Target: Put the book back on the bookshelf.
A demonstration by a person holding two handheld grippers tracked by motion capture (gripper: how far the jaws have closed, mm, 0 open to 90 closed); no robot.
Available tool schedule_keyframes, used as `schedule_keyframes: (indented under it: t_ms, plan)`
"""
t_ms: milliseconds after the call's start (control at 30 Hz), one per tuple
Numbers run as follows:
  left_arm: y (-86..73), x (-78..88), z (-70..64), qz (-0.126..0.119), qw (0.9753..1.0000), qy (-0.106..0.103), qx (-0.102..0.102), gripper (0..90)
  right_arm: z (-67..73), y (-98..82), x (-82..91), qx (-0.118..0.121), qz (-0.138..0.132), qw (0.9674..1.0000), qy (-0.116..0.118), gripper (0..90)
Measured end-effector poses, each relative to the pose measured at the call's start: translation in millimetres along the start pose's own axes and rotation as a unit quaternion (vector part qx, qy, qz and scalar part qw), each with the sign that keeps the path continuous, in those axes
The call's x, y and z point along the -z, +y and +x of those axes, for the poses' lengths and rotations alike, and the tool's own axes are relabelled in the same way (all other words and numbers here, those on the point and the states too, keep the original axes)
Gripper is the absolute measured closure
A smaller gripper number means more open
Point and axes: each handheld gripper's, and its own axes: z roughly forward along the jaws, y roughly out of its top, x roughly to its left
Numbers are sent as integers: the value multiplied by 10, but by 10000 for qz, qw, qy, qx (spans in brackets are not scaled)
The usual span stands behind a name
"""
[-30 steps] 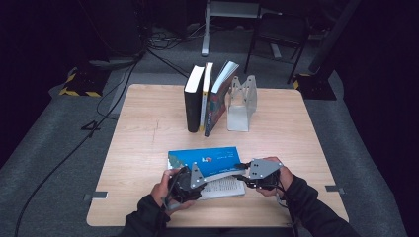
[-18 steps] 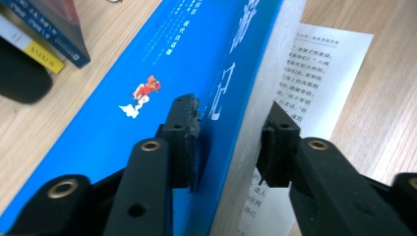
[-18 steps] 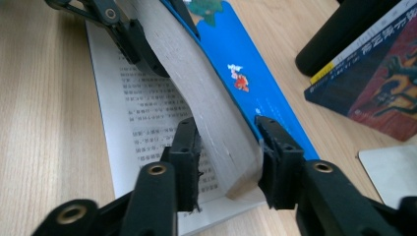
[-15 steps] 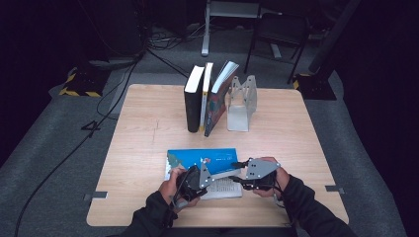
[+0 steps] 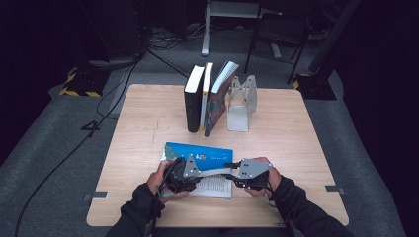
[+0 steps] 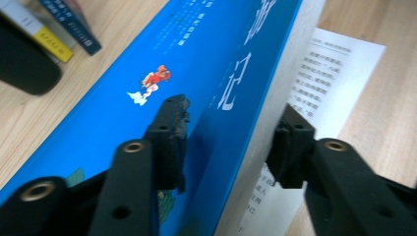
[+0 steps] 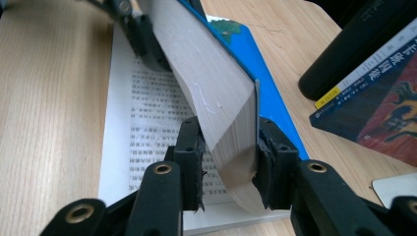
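We hold the right gripper (image 7: 227, 162) closed on the thick block of pages of the blue book (image 5: 198, 151); in the right gripper view its two pads press the paper edge from both sides, and the block bends up from the open page below it. The left gripper (image 6: 228, 142) stands around the same raised block near the other end. In the left gripper view one jaw lies over the blue cover and the other is beside the page edge, and its jaws have just been opening; we cannot tell if the pads touch the book.

The high view shows what the gripper views do not: both grippers meet over the book at the near edge of the table (image 5: 143, 113), the left gripper (image 5: 179, 173) and the right gripper (image 5: 236, 175) point toward each other, with both forearms coming from the bottom in dark sleeves. The book lies open, a white printed page (image 5: 215, 185) flat on the wood.

We count two grippers and four books: one in our hands and three standing books (image 5: 206, 98) at the far side, which lean against one grey bookend (image 5: 242, 103).
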Motion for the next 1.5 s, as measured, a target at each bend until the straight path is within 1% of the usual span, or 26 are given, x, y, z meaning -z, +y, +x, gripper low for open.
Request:
schedule_keyframes:
  t_ms: [67, 167, 200, 267, 333, 367, 433, 467, 500, 533, 567, 633, 733, 800, 833, 900, 967, 1000, 1067, 1100, 1133, 1167, 1200, 1300, 1433, 1500]
  plan:
    - [1, -29, -41, 61, 9999, 94, -3, 457, 3, 21, 9, -16, 20, 10000, -34, 665]
    - [8, -96, -94, 149, 9995, 277, 75, 458, 30, 60, 19, 21, 103, 9999, -89, 664]
    - [30, -106, -110, 112, 9993, 341, 97, 484, 36, 66, 23, 21, 123, 9999, -86, 663]
    - [71, -92, -155, 104, 9990, 429, -12, 547, 38, 80, 42, 25, 122, 9999, -119, 657]
    - [83, -91, -178, 59, 9989, 467, -37, 625, 12, 80, 74, -23, 74, 9998, -162, 639]
    - [97, -91, -199, 32, 9987, 497, -47, 625, 12, 80, 74, -23, 74, 9998, -162, 639]
    - [104, -98, -216, 23, 9984, 542, -153, 670, -6, 74, 94, -65, 95, 9998, -163, 602]
    - [95, -98, -216, -19, 9983, 555, -154, 678, -32, 69, 103, -144, 105, 9998, -92, 568]
    - [87, -84, -201, -80, 9983, 562, -95, 691, -61, 56, 131, -275, 5, 9996, -112, 532]
    - [80, -67, -189, -160, 9982, 577, -50, 700, -98, 34, 169, -395, -109, 9989, -221, 487]
    - [77, -53, -172, -200, 9983, 546, -3, 708, -147, 6, 209, -504, -177, 9982, -266, 447]
    - [66, -31, -155, -269, 9982, 535, 28, 713, -252, -75, 287, -777, -254, 9960, -355, 425]
    - [54, 5, -126, -372, 9977, 557, 85, 721, -382, -226, 333, -1069, -137, 9929, -494, 423]
    - [45, 50, -99, -519, 9968, 591, 141, 728, -453, -341, 313, -1258, 8, 9911, -434, 419]
    - [47, 73, -81, -523, 9967, 593, 187, 733, -469, -382, 297, -1284, 103, 9906, -456, 418]
    - [39, 106, -66, -541, 9963, 635, 190, 736, -502, -439, 269, -1446, 139, 9888, -336, 419]
    - [20, 126, -60, -617, 9959, 628, 212, 739, -490, -440, 240, -1338, 261, 9898, -411, 421]
    - [18, 143, -58, -615, 9959, 630, 199, 739, -477, -446, 204, -1183, 375, 9915, -393, 420]
    - [17, 175, -51, -651, 9957, 632, 200, 739, -461, -487, 117, -1211, 468, 9912, -258, 421]
    - [12, 182, -50, -659, 9956, 641, 195, 739, -446, -517, 47, -1166, 600, 9912, -188, 420]
    - [12, 182, -50, -659, 9956, 641, 195, 740, -446, -517, 47, -1166, 600, 9912, -188, 420]
    - [8, 193, -37, -669, 9957, 615, 193, 740, -441, -535, 6, -1130, 680, 9911, -162, 418]
    - [7, 197, -42, -685, 9955, 617, 202, 740, -440, -569, -66, -1154, 753, 9904, -100, 418]
    - [1, 211, -36, -714, 9956, 572, 192, 741, -451, -613, -171, -1241, 821, 9889, -7, 418]
    - [-4, 244, -20, -774, 9951, 584, 207, 741, -468, -629, -220, -1273, 847, 9882, -12, 422]
    - [-8, 272, -3, -844, 9945, 579, 243, 742, -484, -649, -227, -1345, 826, 9875, -2, 422]
